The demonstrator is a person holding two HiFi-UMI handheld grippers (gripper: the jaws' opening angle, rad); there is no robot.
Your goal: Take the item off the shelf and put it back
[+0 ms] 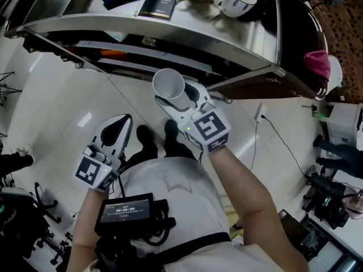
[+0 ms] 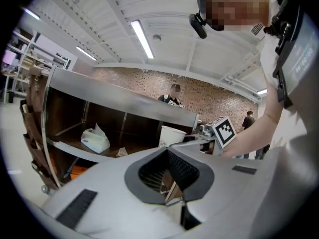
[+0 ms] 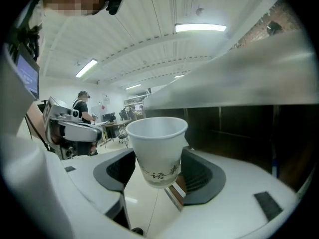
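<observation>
Left gripper [image 1: 120, 123]: I see it low on the left of the head view, well apart from the shelf, over the pale tiled floor [image 1: 62, 95].
Left jaws: in the left gripper view they stand together, with nothing between them.
Left marker cube [image 1: 91, 171]: it sits at the rear of that gripper, near the person's body.
White bag [image 2: 95, 140]: I see it on a lower deck of the shelf in the left gripper view, left of the cup.
Chest unit [image 1: 125, 208]: a black box with a small lit screen, mounted on the person's front, below and between the two grippers.
Paper cup [image 1: 168, 84]: white, empty, upright with its mouth up. It is off the shelf and in the air, just in front of the top deck's front edge. I see dark print near its base in the right gripper view.
Right gripper [image 1: 180, 100]: raised toward the shelf at centre, holding the cup.
Right jaws: set part-way apart, with both pads pressed on the cup's lower half, one on each side.
Shelf [image 1: 170, 35]: a metal unit with dark lower decks, running across the top of the head view.
Black booklet [image 1: 159, 5]: lying flat on the top deck.
Mug [image 1: 238, 0]: white, on the top deck, right of the booklet.
</observation>
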